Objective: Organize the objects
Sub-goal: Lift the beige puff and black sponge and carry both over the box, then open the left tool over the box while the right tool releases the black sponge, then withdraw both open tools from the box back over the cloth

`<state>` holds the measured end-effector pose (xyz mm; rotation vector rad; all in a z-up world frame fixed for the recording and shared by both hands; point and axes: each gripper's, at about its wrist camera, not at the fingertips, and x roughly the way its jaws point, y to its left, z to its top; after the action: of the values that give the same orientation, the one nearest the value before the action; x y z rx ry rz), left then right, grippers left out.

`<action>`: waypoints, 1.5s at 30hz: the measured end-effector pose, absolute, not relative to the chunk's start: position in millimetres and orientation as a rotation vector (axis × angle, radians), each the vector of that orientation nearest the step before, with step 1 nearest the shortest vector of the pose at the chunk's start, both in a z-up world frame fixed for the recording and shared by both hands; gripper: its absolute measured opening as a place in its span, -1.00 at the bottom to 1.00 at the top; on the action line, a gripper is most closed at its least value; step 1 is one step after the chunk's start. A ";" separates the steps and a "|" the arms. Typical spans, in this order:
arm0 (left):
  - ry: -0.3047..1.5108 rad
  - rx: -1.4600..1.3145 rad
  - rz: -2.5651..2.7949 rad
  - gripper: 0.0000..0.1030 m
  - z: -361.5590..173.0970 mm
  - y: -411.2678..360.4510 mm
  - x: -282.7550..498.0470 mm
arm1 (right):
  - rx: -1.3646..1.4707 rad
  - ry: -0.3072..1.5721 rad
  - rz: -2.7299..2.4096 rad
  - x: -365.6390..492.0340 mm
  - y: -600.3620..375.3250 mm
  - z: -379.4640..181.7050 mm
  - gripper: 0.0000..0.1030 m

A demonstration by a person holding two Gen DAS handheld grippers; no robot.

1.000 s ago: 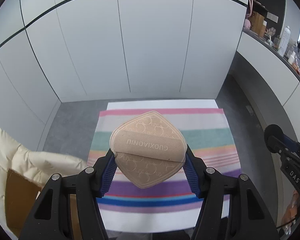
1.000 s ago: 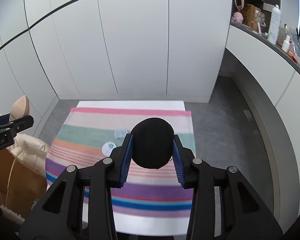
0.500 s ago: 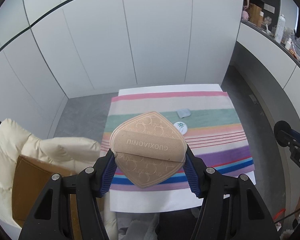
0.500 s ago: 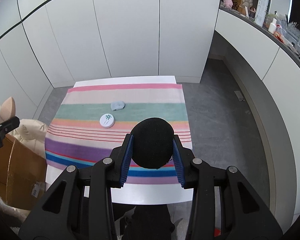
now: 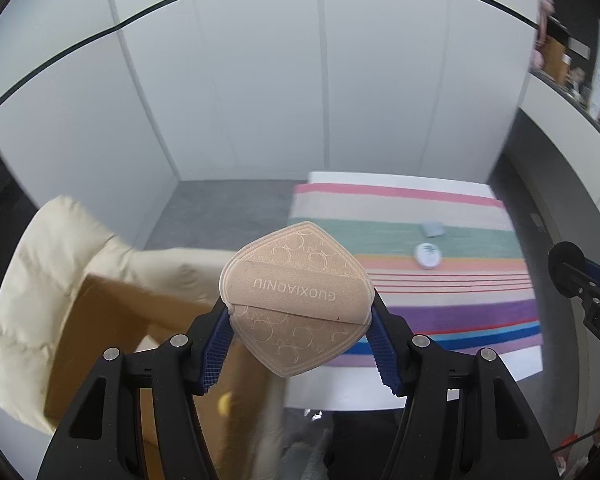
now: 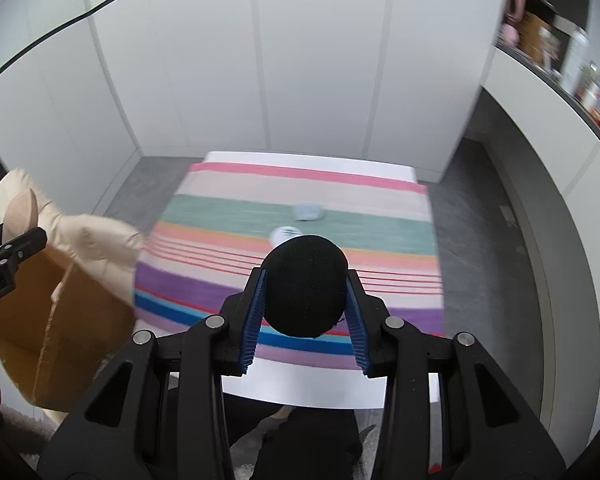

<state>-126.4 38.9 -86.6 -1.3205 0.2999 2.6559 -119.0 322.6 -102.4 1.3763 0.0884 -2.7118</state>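
Left wrist view: my left gripper [image 5: 300, 320] is clamped on a beige puff [image 5: 296, 300], pads pressing both its side edges; the puff stands upright between the fingers. The striped cloth [image 5: 440, 292] lies at 2 o'clock, with a white disc [image 5: 427, 256] and a grey pad [image 5: 432, 229] on its green band. A cardboard box [image 5: 108, 320] sits at 9 o'clock, a cream jacket [image 5: 40, 264] draped around it.

Right wrist view: my right gripper [image 6: 305, 296] is closed on a black sponge [image 6: 306, 286]. The disc [image 6: 286, 233] peeks out at 12 o'clock just above the sponge, the pad [image 6: 309, 212] beyond. The box [image 6: 60, 320] lies at 9 o'clock.
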 end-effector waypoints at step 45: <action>0.075 -1.586 3.023 1.00 -103.7 -206.9 -91.9 | 1.130 0.463 -2.222 -40.0 -5.9 -123.4 1.00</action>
<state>-91.9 -206.9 -103.7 -1.5865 0.0754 3.0227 -40.0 -5.9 -123.4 1.1300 0.4625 -2.2218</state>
